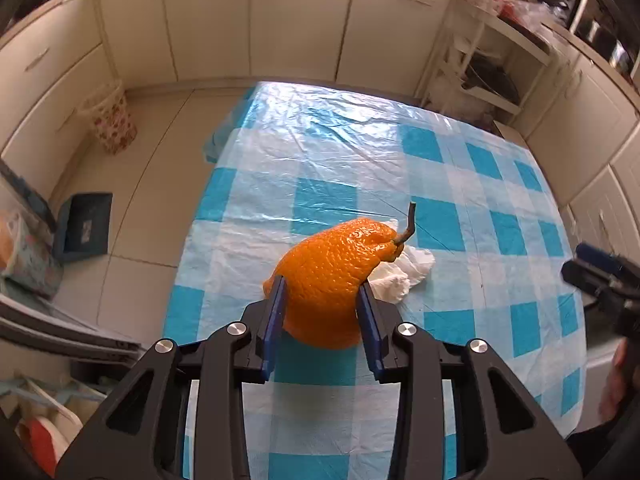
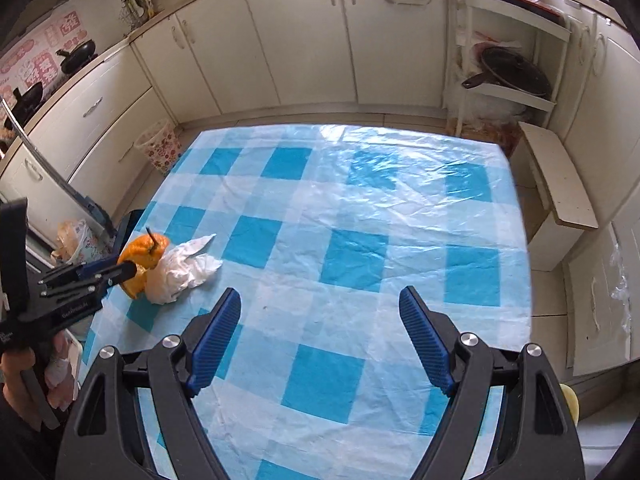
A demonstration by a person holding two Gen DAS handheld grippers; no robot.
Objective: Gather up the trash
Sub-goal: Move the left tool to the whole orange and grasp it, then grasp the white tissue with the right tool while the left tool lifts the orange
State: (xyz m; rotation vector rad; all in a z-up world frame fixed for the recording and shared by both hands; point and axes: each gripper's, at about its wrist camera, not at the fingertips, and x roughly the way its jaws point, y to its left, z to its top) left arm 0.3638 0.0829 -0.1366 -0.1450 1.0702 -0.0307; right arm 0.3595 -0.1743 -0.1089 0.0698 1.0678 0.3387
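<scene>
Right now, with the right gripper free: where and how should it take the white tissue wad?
Grip the tissue wad across its bulky lower body, coming from above on the open-table side, away from the orange peel it touches. The left gripper is clamped on the peel, so that side is crowded. The thin upper flap would probably slip. The right gripper is open and empty.

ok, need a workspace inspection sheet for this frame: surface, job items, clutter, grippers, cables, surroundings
Surface: table under blue-and-white checked plastic cloth, wrinkled.
Job's things: orange peel with stem; crumpled white tissue touching it.
Clutter: nothing seen on the table.
Grippers: left gripper shut on the orange peel; right gripper open, empty, above bare cloth.
Cables: nothing seen.
Surroundings: cream cabinets; floral bin on floor; shelf with pan.
</scene>
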